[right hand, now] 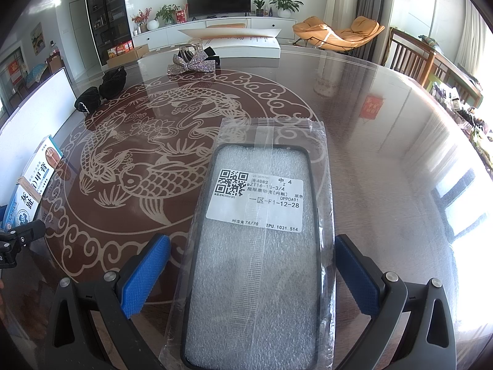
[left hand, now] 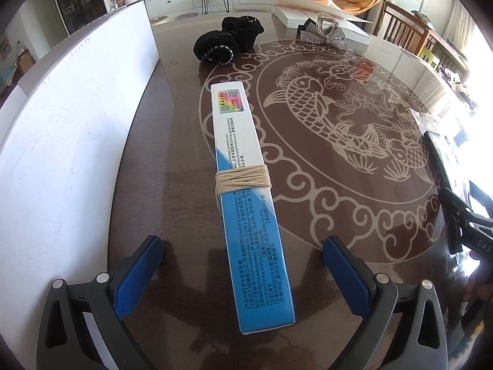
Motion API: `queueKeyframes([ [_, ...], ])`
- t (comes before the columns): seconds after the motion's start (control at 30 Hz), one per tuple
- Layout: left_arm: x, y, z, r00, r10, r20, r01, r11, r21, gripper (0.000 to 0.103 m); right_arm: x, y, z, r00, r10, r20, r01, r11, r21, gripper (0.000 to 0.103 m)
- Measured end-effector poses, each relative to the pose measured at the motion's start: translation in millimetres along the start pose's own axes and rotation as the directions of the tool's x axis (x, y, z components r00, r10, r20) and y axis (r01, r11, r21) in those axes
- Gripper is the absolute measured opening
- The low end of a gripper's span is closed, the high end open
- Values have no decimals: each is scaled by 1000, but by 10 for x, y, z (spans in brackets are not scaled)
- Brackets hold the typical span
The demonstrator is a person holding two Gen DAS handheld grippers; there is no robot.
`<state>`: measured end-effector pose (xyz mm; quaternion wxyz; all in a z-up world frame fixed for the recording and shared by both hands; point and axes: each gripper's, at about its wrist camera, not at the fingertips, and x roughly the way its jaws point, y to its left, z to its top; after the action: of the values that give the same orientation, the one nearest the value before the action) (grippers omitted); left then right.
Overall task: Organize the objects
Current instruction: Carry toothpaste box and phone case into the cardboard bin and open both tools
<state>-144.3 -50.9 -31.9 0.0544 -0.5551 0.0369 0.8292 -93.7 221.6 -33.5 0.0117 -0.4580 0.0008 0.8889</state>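
A long blue and white box (left hand: 246,203) wound with beige string (left hand: 243,180) lies on the brown glass-topped table (left hand: 323,203). It runs between the open fingers of my left gripper (left hand: 243,277), and neither pad touches it. The box also shows at the left edge of the right wrist view (right hand: 34,182). A bagged black phone case (right hand: 255,246) with a white label lies flat between the open fingers of my right gripper (right hand: 252,274), with gaps on both sides.
A white board (left hand: 80,117) stands along the table's left side. Two black scrunchies (left hand: 228,41) and a glittery silver bow clip (left hand: 323,32) lie at the far side, before a flat white box (left hand: 323,18). Wooden chairs (right hand: 413,52) stand at the right.
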Motion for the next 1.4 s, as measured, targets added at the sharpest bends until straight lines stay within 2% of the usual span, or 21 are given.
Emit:
queueKeyframes([
  [0.07,32,24,103,1000,-3,-23,3,1000,-5,103,15,8,15,1000,3,-3,-3,1000,-4,103],
  [0.13,17,4,190,1000,12,19,-12,1000,20,103,48,4,74,999,20,-37,-21,999,-29,103],
  [0.17,15,-22,220,999,34,37,-36,999,39,96,73,-5,117,997,29,-67,-32,999,-42,103],
  [0.2,17,-52,233,997,50,51,-53,997,61,70,89,-16,157,995,34,-96,-38,998,-47,103],
  [0.23,-15,-68,239,997,22,79,-28,997,72,57,106,-36,173,993,38,-114,-44,998,-47,102],
  [0.27,-36,-82,235,996,20,89,-26,997,74,24,92,-54,189,993,40,-112,-46,998,-51,89],
  [0.3,-56,-94,222,995,21,99,-29,997,76,25,54,-67,211,994,50,-97,-57,996,-68,77],
  [0.4,-136,-139,79,991,-6,135,-7,996,90,25,40,-108,204,987,92,-129,-104,990,-92,77],
  [0.5,-360,-102,-125,979,-109,174,102,993,52,25,-115,-142,163,976,170,-133,-179,982,-65,77],
  [0.6,-791,16,-317,945,-215,248,222,975,-1,25,-472,0,237,965,248,-84,-253,965,-65,77],
  [0.67,-1174,153,-426,910,-259,323,283,959,-29,25,-772,221,349,951,306,-45,-309,947,-91,77],
  [0.73,-1567,405,-530,879,-256,402,304,951,-58,25,-1069,547,483,923,384,-11,-382,915,-126,77],
  [0.8,-1879,752,-637,861,-224,456,301,948,-101,25,-1356,977,613,882,471,14,-461,870,-175,77],
  [0.87,-2065,1162,-725,866,-165,472,268,950,-158,25,-1571,1462,709,833,553,17,-537,815,-218,77],
  [0.97,-2121,1756,-833,901,-3,433,125,959,-255,25,-1745,2262,783,748,663,-19,-644,719,-260,77],
  [1.1,-1885,2339,-957,945,146,291,-40,940,-339,28,-1746,3270,696,693,716,-87,-698,636,-330,78],
  [1.13,-1790,2423,-987,953,184,242,-92,933,-349,30,-1690,3479,640,686,718,-119,-708,621,-336,78],
  [1.2,-1639,2534,-1054,953,253,167,-178,912,-369,66,-1503,3803,508,678,705,-206,-728,608,-316,89],
  [1.23,-1614,2559,-1101,948,278,158,-200,902,-382,73,-1412,3871,442,669,705,-237,-741,606,-288,92],
  [1.33,-1673,2524,-1226,932,300,203,-202,896,-396,80,-1348,3727,340,673,711,-202,-738,626,-254,93],
  [1.4,-1722,2430,-1278,924,301,236,-193,900,-391,85,-1387,3413,325,705,699,-120,-700,658,-277,99],
])
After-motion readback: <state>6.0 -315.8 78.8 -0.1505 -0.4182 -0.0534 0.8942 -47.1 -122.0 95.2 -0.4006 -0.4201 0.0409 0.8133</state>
